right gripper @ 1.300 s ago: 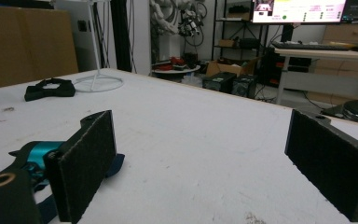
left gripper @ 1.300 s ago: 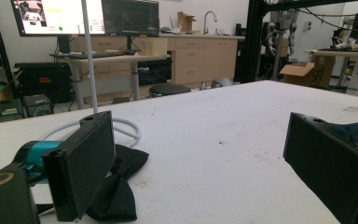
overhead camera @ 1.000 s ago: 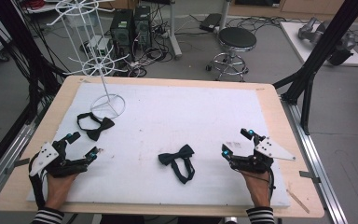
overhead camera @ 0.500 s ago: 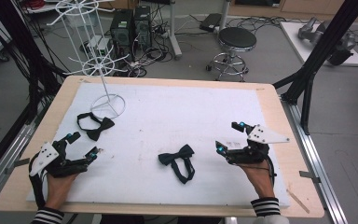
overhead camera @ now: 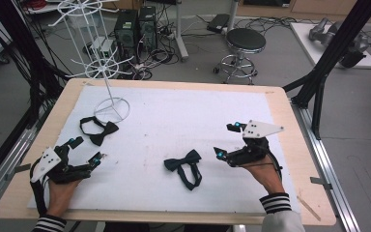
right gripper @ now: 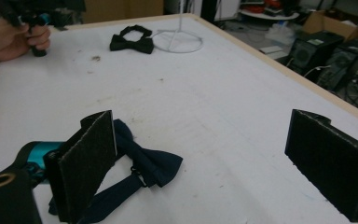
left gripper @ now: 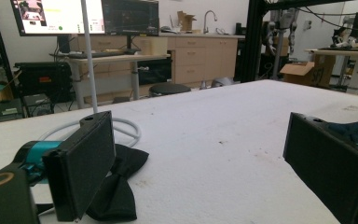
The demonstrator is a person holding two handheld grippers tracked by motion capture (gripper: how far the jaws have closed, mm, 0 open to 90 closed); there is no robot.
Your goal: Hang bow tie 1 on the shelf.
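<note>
A dark navy bow tie [overhead camera: 183, 164] lies on the white mat near the table's front middle. My right gripper [overhead camera: 224, 140] stands open just to its right, nothing between its fingers. In the right gripper view the navy bow tie [right gripper: 144, 168] lies partly behind the left jaw of the open gripper [right gripper: 200, 158]. A black bow tie [overhead camera: 99, 128] lies at the left beside the base of a white wire stand [overhead camera: 112, 108]. My left gripper [overhead camera: 84, 150] is open, just in front of it. In the left gripper view the black bow tie [left gripper: 116, 186] sits behind the left jaw of that gripper [left gripper: 200, 158].
The white wire stand's pole [left gripper: 89, 56] rises from its ring base [left gripper: 121, 126] at the mat's far left. The white mat [overhead camera: 183, 116] covers most of the wooden table [overhead camera: 294, 159]. A stool [overhead camera: 244, 41] and computer cases [overhead camera: 135, 24] stand beyond the far edge.
My right gripper has moved left and a little forward, closer to the navy bow tie. The left gripper and both bow ties have stayed put.
</note>
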